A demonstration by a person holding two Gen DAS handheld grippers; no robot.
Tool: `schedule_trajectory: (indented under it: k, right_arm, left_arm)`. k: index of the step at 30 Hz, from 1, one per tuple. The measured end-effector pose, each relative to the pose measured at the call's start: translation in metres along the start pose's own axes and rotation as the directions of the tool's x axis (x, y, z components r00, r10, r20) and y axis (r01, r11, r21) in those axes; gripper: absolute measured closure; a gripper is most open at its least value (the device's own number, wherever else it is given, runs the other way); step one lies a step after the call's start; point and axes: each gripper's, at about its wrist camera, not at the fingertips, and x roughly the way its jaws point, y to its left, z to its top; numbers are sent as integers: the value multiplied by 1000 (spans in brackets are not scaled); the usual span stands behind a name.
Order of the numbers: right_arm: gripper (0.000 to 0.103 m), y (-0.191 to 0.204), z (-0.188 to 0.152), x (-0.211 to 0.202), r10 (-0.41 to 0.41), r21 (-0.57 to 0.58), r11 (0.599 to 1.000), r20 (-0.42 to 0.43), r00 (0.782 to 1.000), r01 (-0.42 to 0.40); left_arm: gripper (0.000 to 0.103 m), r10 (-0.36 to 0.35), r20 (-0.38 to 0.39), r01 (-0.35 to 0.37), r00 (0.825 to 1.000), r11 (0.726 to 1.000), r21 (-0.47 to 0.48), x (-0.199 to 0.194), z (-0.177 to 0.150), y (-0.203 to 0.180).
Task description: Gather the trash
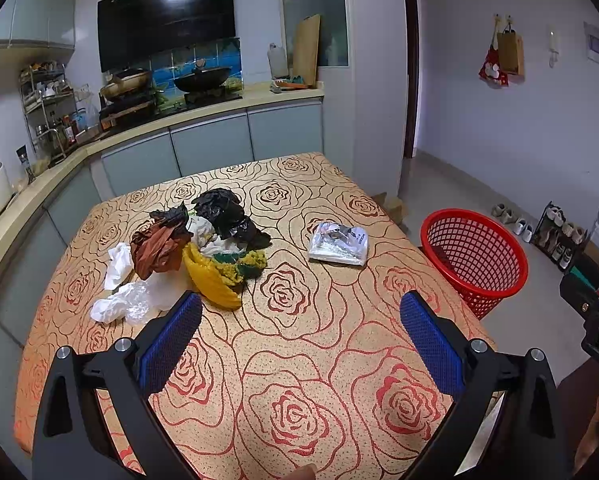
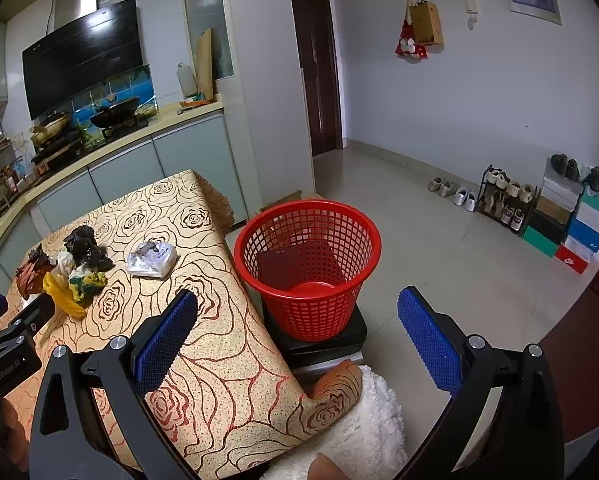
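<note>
Trash [image 1: 203,248] sits heaped mid-table [image 1: 307,360] ahead of my left gripper [image 1: 299,316], jaws spread, holding nothing. Right view: my right gripper [image 2: 297,312] spread too, facing the red basket [image 2: 307,268], seemingly on a dark stool.

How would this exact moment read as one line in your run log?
left gripper: open, holding nothing | right gripper: open, holding nothing | trash pile: on table | red basket: nothing visible inside

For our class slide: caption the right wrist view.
Open right hand-held gripper faces an empty red basket beside the table.
</note>
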Motion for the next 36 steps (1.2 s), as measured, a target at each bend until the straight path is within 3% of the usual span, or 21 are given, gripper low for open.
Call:
schedule_trajectory:
  k: [36]
  right_arm:
    - [5,3,0,2,17,-9,1000,-17,1000,-17]
  left_arm:
    - [7,24,-14,-24,1000,1000,-16,1,-1,14]
